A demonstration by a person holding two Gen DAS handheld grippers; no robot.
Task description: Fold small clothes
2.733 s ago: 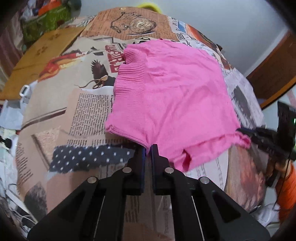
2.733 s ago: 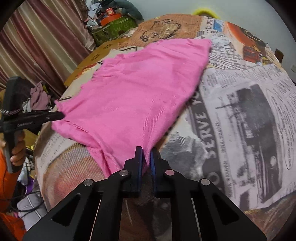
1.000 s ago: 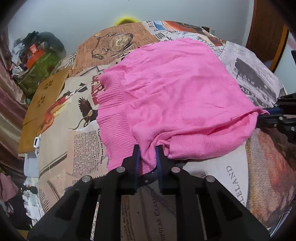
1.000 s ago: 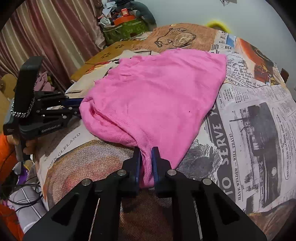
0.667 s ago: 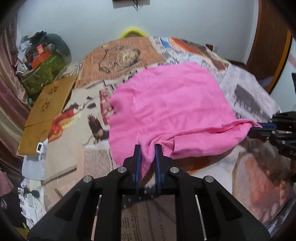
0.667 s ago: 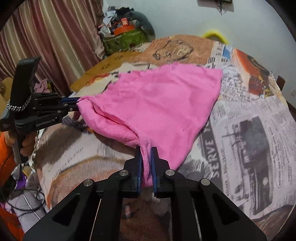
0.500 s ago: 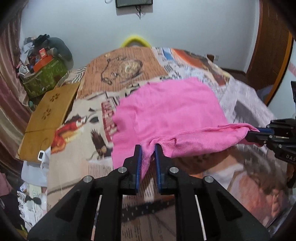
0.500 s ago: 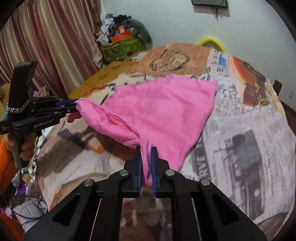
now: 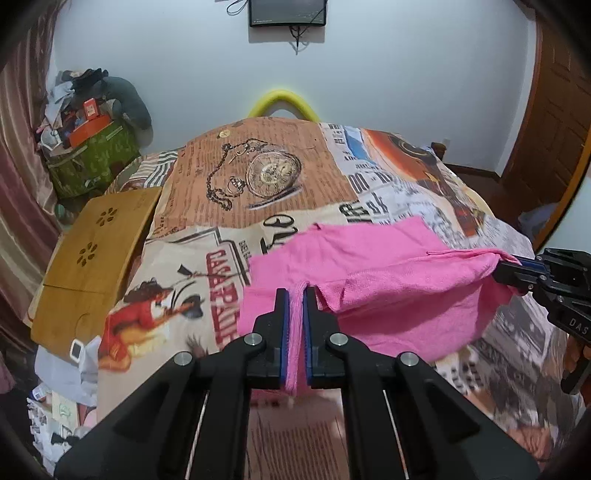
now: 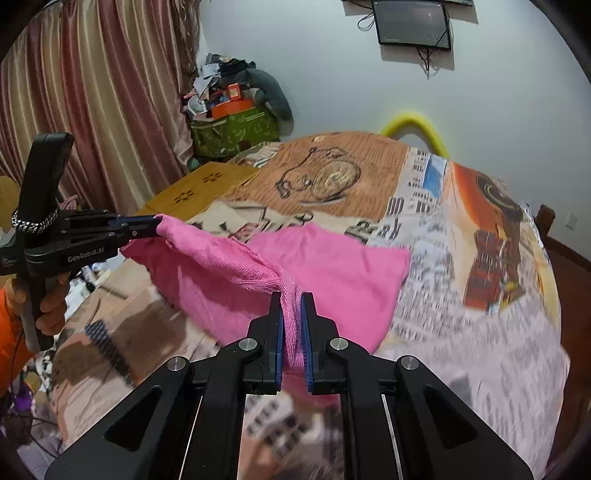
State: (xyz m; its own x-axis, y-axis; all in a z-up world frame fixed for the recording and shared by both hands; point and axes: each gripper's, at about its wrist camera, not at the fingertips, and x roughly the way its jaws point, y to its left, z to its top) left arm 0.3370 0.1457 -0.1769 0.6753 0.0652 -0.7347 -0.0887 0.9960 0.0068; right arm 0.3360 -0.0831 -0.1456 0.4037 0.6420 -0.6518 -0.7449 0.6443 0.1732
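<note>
The left tongs [image 9: 294, 295] are clamped on a bunched corner of the pink garment [image 9: 388, 280], knit squeezed between the blue pads. The right tongs [image 10: 291, 299] pinch the other near corner the same way, a twisted rope of cloth running up out of the jaws. Each pair shows in the other's view: the right ones at the far right edge of the left camera, the left ones at the left edge of the right camera, held by a hand [image 10: 51, 302] in an orange sleeve.

A second ago both corners sat low, with the cloth spread nearly flat over the bedspread [image 9: 258, 177]. Now the near edge is lifted clear and drawn taut between the two grips, and the garment sags beneath it in a loose pocket. Only its far part seems to lie on the bedspread, over the newsprint pattern short of the pocket-watch print. More of the bedspread shows in front of and under the cloth than before.

I judge this to be the start of a fold: with the near hem raised and carried towards the far edge, the next move would be to lay it over the far half. The sag in the middle could crease or bunch if the hem is set down slack.

Beyond the bed stand a wooden board [image 9: 96, 243], a green bag [image 9: 92, 158] of clutter, the curtain [image 10: 92, 92] and a wall screen [image 9: 288, 13].
</note>
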